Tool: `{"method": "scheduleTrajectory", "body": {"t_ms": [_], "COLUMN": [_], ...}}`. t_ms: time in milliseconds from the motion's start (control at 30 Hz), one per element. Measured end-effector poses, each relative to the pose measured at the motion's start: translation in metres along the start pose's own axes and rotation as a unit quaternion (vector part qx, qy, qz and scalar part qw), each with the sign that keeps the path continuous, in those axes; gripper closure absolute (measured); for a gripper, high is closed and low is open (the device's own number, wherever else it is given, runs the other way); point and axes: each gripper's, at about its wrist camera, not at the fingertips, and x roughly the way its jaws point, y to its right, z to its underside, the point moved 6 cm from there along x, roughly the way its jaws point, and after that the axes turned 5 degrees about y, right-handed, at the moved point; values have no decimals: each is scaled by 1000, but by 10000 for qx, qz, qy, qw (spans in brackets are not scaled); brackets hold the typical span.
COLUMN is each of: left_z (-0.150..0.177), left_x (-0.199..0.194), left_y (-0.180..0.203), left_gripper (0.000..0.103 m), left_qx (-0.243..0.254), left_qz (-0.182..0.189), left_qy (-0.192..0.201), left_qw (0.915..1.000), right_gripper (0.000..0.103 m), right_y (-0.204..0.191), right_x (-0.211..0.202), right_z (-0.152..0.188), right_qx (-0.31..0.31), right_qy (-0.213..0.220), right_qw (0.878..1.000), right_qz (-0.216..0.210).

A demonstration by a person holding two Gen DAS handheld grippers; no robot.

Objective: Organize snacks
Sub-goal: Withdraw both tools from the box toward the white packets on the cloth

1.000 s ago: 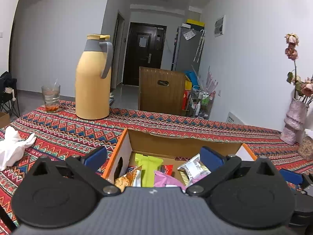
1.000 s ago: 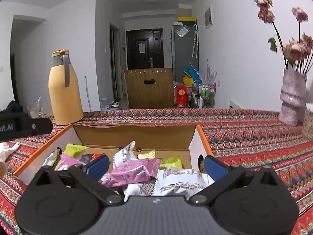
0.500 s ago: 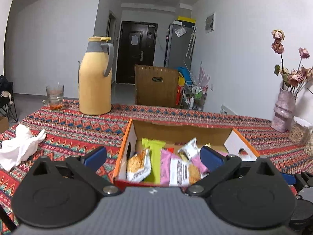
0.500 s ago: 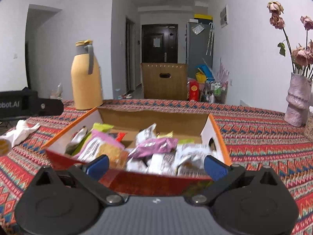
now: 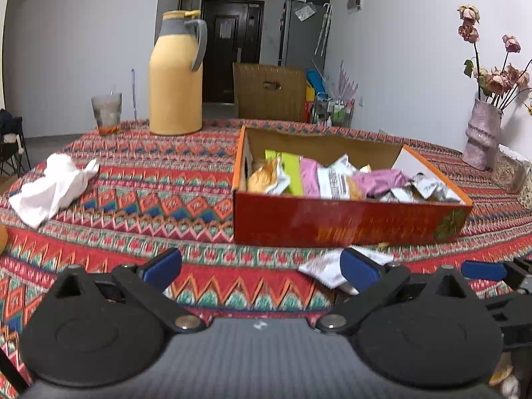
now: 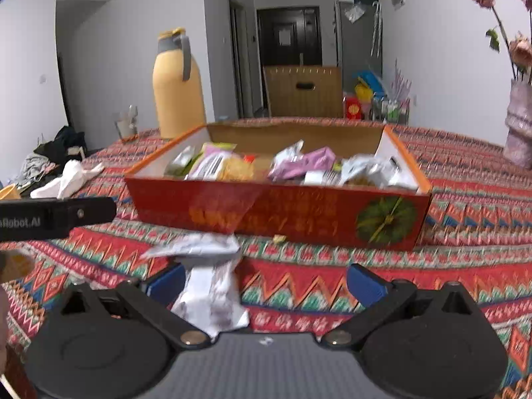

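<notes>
A red cardboard box (image 5: 349, 222) with an orange rim sits on the patterned tablecloth, holding several snack packets (image 5: 335, 179). It also shows in the right wrist view (image 6: 276, 212). A white snack packet (image 6: 209, 279) lies on the cloth in front of the box, near my right gripper's left finger; it shows in the left wrist view (image 5: 324, 267) too. My left gripper (image 5: 261, 267) is open and empty, in front of the box. My right gripper (image 6: 266, 282) is open and empty, also short of the box.
A yellow thermos jug (image 5: 176, 76) and a glass (image 5: 107, 109) stand at the back left. A crumpled white tissue (image 5: 53, 186) lies at the left. A vase of dried flowers (image 5: 482, 139) stands at the right. A small crumb (image 6: 278, 239) lies by the box front.
Both grippers have drawn back from over the box toward the table's near side, so the box's red front wall and a loose white packet on the cloth have come into view.
</notes>
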Motion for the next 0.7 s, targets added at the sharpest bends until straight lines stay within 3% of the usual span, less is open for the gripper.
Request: {"method": "scheduleTrajectory", "body": {"t_ms": [533, 633, 700], "left_z": [18, 20, 20], "left_x": [-12, -12, -12], "left_y": [-21, -22, -22], "left_gripper": [0, 0, 0], "left_qx": [-241, -251, -255], "left_qz": [22, 20, 31], "left_qy": [-79, -104, -113], "left_qw": [9997, 9996, 9996], "right_gripper": [0, 8, 24], "right_y": [-28, -32, -35], "right_x": [37, 42, 43], "right_z": [1, 1, 2], "right_qx": [-245, -321, -378], "right_qy": [-648, -693, -707], "right_qw": [9974, 9967, 9965], "right_qz": [217, 263, 249]}}
